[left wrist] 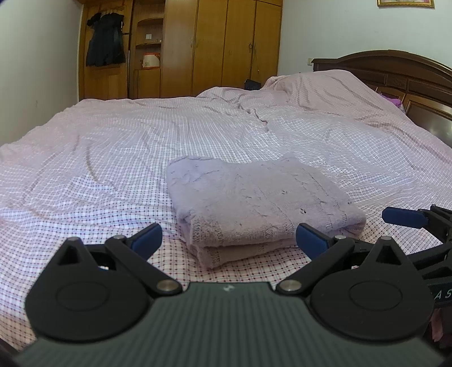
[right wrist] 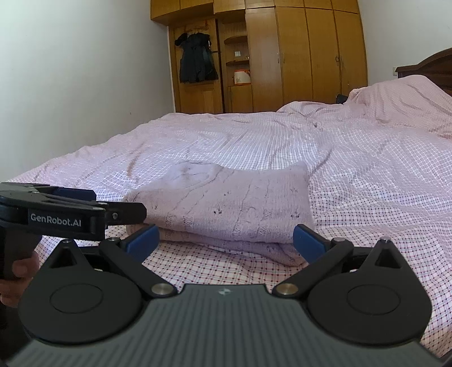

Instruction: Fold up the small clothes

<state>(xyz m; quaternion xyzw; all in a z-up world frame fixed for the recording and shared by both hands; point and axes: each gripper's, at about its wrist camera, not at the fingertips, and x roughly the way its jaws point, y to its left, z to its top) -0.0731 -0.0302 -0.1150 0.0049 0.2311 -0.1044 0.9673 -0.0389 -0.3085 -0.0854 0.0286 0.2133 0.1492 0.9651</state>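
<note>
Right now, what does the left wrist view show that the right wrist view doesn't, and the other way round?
Only the left wrist view shows a gold picture frame high on the wall and the carved headboard panels with something purple beside them. Only the right wrist view shows the GenRobot.AI label on the left hand-held gripper and the person's fingers on its handle. Both show the folded lilac knit garment lying on the checked bedspread, the wooden wardrobe, the dark coat hanging there, and open jaws touching nothing on the right hand-held gripper.
</note>
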